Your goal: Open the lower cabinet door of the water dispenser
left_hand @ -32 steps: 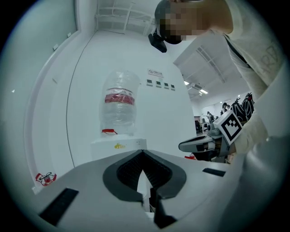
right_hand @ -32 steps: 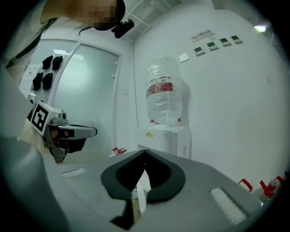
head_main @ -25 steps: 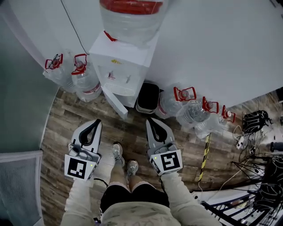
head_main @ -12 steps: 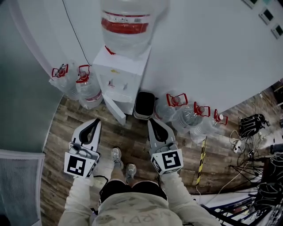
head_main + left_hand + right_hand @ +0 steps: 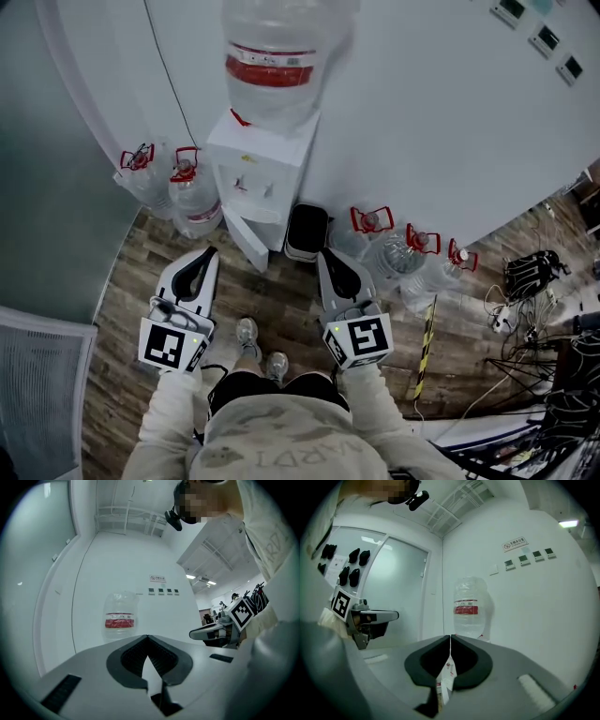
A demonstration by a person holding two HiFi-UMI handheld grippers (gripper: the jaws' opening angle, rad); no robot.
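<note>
The white water dispenser (image 5: 259, 167) stands against the wall with a big clear bottle (image 5: 277, 66) on top. Its lower cabinet door (image 5: 247, 240) stands swung out over the wood floor. My left gripper (image 5: 207, 252) and right gripper (image 5: 325, 253) are held level, side by side in front of the dispenser and apart from it, both shut with nothing between the jaws. In the left gripper view the jaw tips (image 5: 148, 637) meet below the bottle (image 5: 120, 617). In the right gripper view the shut tips (image 5: 450, 636) line up under the bottle (image 5: 468, 606).
A black bin (image 5: 307, 232) sits right of the dispenser. Water jugs with red handles stand on the left (image 5: 194, 195) and on the right (image 5: 413, 251). Cables and a black bag (image 5: 531, 273) lie at far right. The person's shoes (image 5: 249, 331) are between the grippers.
Both grippers and the head camera have risen and drawn back; the dispenser looks smaller and farther. The jaws stay shut and the door stays swung out.
</note>
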